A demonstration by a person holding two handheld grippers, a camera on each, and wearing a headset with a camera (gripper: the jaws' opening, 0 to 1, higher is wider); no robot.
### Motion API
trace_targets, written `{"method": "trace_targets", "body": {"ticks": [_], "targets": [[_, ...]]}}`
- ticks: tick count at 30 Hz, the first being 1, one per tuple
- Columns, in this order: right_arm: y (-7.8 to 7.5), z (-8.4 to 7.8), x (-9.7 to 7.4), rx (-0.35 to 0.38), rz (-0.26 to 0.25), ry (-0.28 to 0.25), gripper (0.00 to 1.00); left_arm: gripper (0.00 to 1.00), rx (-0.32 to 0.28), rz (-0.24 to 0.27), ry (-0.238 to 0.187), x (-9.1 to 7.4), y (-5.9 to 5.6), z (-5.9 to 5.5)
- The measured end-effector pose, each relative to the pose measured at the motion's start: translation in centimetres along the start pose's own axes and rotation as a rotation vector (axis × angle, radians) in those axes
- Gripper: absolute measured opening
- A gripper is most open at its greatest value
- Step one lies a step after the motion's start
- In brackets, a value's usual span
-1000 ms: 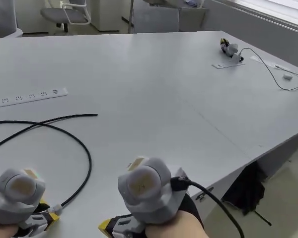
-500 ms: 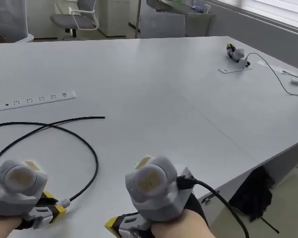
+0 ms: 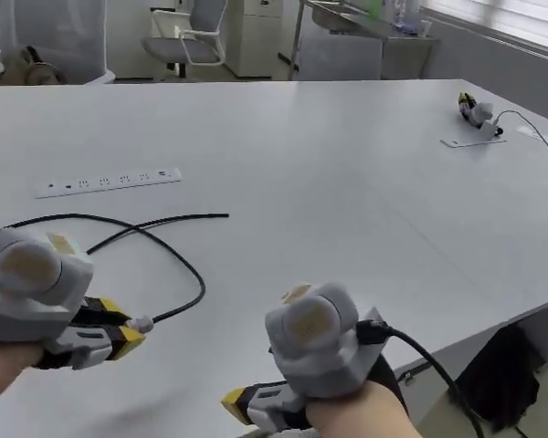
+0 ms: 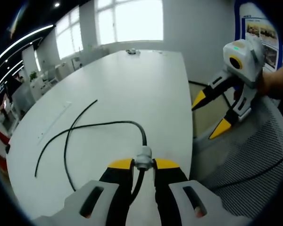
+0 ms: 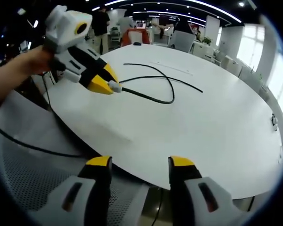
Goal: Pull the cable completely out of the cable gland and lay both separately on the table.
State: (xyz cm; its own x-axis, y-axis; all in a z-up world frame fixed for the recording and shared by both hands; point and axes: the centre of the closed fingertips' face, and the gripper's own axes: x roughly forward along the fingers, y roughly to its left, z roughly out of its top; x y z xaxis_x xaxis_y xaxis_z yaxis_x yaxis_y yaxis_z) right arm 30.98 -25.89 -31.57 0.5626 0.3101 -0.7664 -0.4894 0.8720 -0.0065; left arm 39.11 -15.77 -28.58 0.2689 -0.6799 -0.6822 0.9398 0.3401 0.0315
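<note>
Wide bare grey table (image 3: 347, 182) across middle and right, looped black cable (image 3: 190, 217) sprawling over the near left, white power strip (image 3: 108, 182) just beyond it, small device (image 3: 475, 111) with its wire near the far right edge

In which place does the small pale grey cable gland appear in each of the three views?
Head view: lower left, the small pale grey cable gland at the left gripper's yellow tips.
Left gripper view: bottom centre, between that gripper's tips.
Right gripper view: upper left, at the left gripper's tips.
Shared landmark: the black cable running out of the gland.
</note>
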Motion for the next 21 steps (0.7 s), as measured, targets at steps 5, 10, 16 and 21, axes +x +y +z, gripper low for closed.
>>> {"method": "trace_targets", "body": {"ticks": [5, 10, 16, 21], "targets": [[0.1, -0.1, 0.0, -0.004, 0.006, 0.007, 0.49, 0.18, 0.007, 0.001, -0.015, -2.4, -0.8, 0.1], [0.2, -0.3, 0.0, -0.003, 0.013, 0.015, 0.49, 0.18, -0.015, 0.017, -0.044, -4.6, -1.3, -0.3], [0.8, -0.7, 0.2, 0.000, 0.046, 0.035, 0.49, 0.18, -0.036, 0.048, -0.055, -6.9, -1.6, -1.6], [1.9, -0.6, 0.3, -0.013, 0.111, 0.035, 0.50, 0.18, -0.055, 0.064, -0.063, -8.0, -2.2, -2.5]]}}
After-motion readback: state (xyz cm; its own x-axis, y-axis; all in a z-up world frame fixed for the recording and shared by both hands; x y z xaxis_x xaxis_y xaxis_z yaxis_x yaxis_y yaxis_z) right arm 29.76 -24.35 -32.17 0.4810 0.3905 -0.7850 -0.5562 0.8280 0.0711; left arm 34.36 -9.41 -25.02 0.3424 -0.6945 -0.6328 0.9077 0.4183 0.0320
